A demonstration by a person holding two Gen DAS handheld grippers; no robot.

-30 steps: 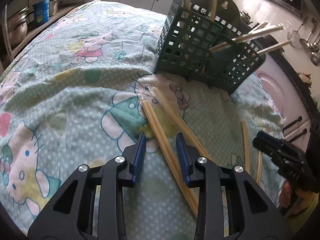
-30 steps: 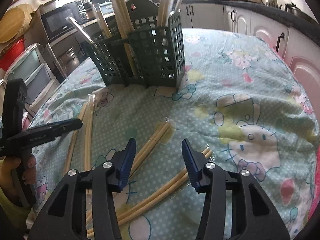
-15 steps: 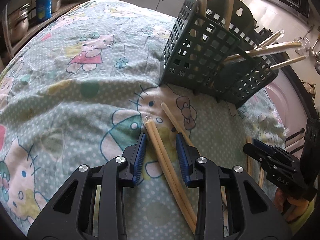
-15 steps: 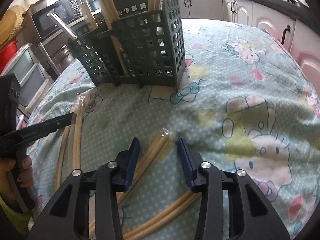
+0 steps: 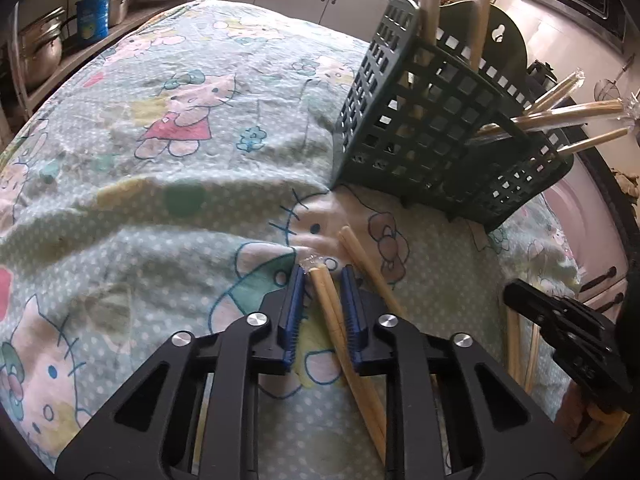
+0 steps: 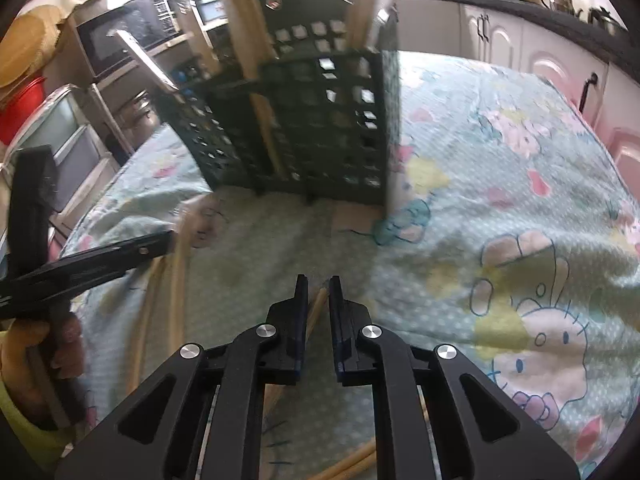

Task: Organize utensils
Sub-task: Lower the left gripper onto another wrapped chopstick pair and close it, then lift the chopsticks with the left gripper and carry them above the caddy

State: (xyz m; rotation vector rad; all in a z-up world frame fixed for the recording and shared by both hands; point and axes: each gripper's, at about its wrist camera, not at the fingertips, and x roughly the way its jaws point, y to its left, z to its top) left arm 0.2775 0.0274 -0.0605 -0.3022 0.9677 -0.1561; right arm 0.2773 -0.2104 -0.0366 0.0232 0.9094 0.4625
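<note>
A dark green lattice utensil holder (image 5: 420,132) (image 6: 320,128) stands on the cartoon-print cloth with several chopsticks upright in it. My left gripper (image 5: 323,278) straddles the wrapped tip of a chopstick pair (image 5: 332,312) lying on the cloth. Its jaws are closing, with slim gaps still showing beside the sticks. My right gripper (image 6: 318,280) is closing too, and its pads look pressed on the end of another chopstick pair (image 6: 317,308); this view is blurred. Each gripper shows in the other's view: the right gripper (image 5: 560,320), and the left gripper (image 6: 100,260) with a hand (image 6: 60,344) on it.
Another loose chopstick (image 5: 364,256) lies just right of my left jaws, and more chopsticks (image 5: 514,340) (image 6: 172,280) lie between the two grippers. Further sticks (image 6: 352,464) lie at the near edge. Pots on a shelf (image 5: 40,52) and kitchen cabinets (image 6: 500,44) surround the table.
Both grippers slid forward along their chopsticks toward the holder, reaching the stick tips. Both sets of jaws narrowed, the right one much more.
</note>
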